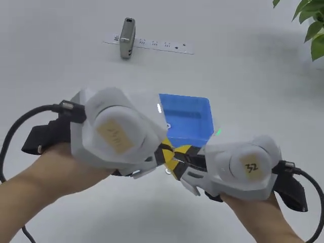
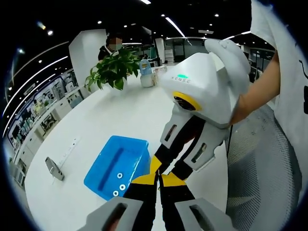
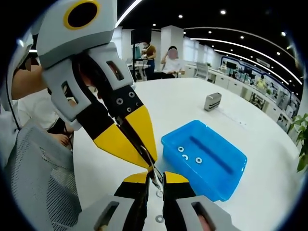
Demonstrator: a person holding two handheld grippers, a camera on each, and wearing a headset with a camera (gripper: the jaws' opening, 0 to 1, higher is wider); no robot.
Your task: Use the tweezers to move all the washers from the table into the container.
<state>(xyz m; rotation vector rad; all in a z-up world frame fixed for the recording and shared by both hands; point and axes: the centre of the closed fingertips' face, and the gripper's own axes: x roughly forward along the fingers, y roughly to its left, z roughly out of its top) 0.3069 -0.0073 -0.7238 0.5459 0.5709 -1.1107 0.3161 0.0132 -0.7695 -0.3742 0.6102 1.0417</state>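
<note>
Right gripper view looks along the right tongs [image 3: 155,179], two black bars with yellow pads. They are pressed nearly together, with the lower end of the tweezers [image 3: 144,153] caught between them. The tweezers are a thin strip of bright metal slanting up and left into the left tongs [image 3: 150,160], whose broad, wedge-shaped yellow pads are clamped on the upper part. Both tongs hang from smooth white plastic housings.

Near the tips, to the right, sits the container [image 3: 204,185]. It is one shallow rectangular tub of translucent blue plastic with rounded corners and a long ridge or groove down its floor. Three washers [image 3: 181,149], small flat steel rings, lie inside it toward one end, close together but apart. Two loose washers [image 3: 159,194] lie on the table [image 3: 192,106], one just under the tweezers' tip and the other lower in the gap between the right tongs. The table is smooth, matt and white.

Head view has the two housings meeting in front of the container. Far back lies one flat white power strip [image 1: 152,44] with an upright grey metal block [image 1: 127,31] at its left end, and green leaves [image 1: 310,25] show at the top right corner.
</note>
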